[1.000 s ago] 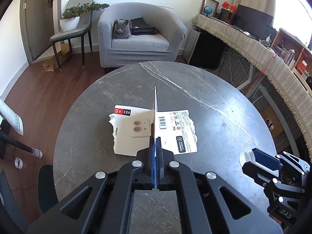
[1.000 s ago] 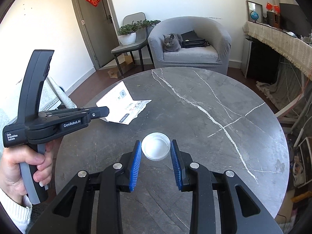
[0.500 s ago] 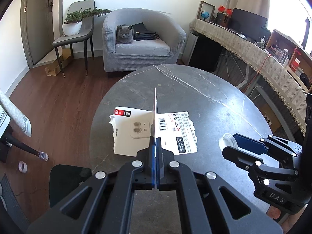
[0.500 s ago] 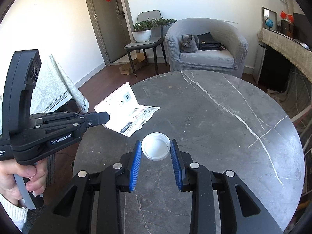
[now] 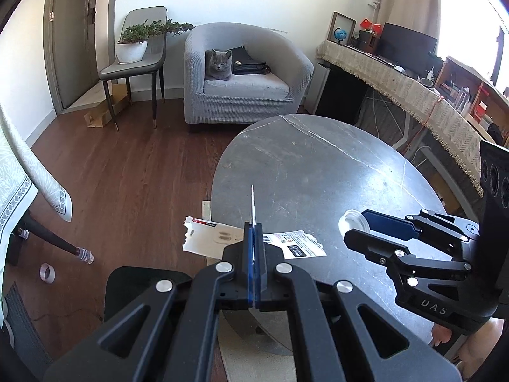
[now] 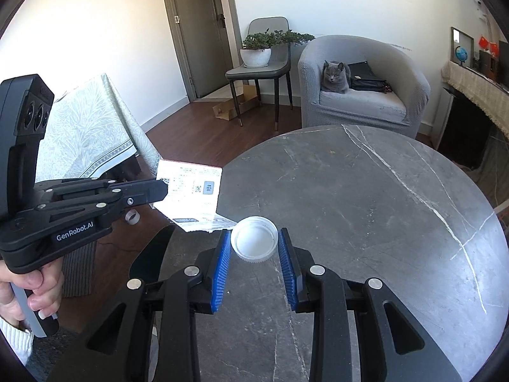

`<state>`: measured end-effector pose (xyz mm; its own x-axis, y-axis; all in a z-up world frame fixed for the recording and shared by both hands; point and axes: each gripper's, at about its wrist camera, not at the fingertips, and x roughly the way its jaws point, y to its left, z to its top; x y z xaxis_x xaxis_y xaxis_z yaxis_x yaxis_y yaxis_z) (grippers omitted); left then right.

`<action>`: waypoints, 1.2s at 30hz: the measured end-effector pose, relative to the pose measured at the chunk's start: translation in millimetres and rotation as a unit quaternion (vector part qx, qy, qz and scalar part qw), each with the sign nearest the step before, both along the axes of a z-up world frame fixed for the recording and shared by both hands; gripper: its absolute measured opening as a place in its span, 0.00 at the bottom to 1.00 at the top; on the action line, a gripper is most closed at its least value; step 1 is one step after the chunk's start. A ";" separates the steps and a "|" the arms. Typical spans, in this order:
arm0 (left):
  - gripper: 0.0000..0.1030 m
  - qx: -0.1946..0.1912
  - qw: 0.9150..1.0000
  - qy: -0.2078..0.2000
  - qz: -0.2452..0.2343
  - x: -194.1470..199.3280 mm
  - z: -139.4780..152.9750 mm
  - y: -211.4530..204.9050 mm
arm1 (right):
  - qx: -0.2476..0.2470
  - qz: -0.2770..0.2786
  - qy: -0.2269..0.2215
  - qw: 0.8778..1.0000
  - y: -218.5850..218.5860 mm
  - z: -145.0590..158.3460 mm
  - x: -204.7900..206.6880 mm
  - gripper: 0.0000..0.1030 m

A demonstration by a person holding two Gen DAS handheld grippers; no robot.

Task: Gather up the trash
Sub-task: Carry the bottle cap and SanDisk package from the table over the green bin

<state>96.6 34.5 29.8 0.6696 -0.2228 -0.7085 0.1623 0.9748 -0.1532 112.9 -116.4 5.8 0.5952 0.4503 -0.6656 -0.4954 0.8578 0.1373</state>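
grey marble table (image 6: 366,207) standing on wood floor, grey cat (image 6: 334,76) sitting in armchair (image 6: 362,95) beyond far edge. left gripper (image 5: 253,232) pinching torn paper packaging (image 5: 296,245) with fingers fully closed, carrying it over table's left edge. right gripper (image 6: 254,245) clamping white plastic lid (image 6: 254,238) between blue pads (image 6: 222,264), narrow gap, hovering above near-left edge of table.

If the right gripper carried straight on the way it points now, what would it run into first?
Probably the grey marble table. The right gripper, its jaws clamped on the white lid, angles downward above it, with nothing else showing ahead. Depth is hard to judge through the fisheye.
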 end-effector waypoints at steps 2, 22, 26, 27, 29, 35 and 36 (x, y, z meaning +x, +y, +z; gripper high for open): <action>0.01 0.004 1.000 0.000 -0.002 -2.5 -0.1 2.1 | 0.000 0.001 -0.001 1.000 3.5 0.8 0.8 0.29; 0.01 0.044 0.999 0.010 0.029 -23.2 -5.8 73.9 | -0.007 0.047 0.003 0.999 68.3 0.2 5.2 0.30; 0.01 0.056 0.998 0.020 0.034 -26.0 -15.6 86.0 | -0.012 0.060 0.005 0.998 82.6 -1.7 3.3 0.30; 0.01 0.057 0.998 0.022 0.035 -26.8 -17.6 88.9 | -0.012 0.062 0.005 0.998 85.1 -1.8 3.1 0.29; 0.01 0.059 0.997 0.027 0.039 -27.3 -21.7 95.8 | -0.009 0.066 0.006 0.998 90.4 -1.6 3.2 0.30; 0.01 0.069 0.995 0.051 0.042 -28.4 -39.1 110.4 | -0.004 0.077 0.012 0.997 103.9 -2.4 3.6 0.30; 0.01 0.071 0.995 0.056 0.041 -28.4 -42.8 112.7 | -0.004 0.079 0.014 0.997 107.0 -2.9 3.7 0.30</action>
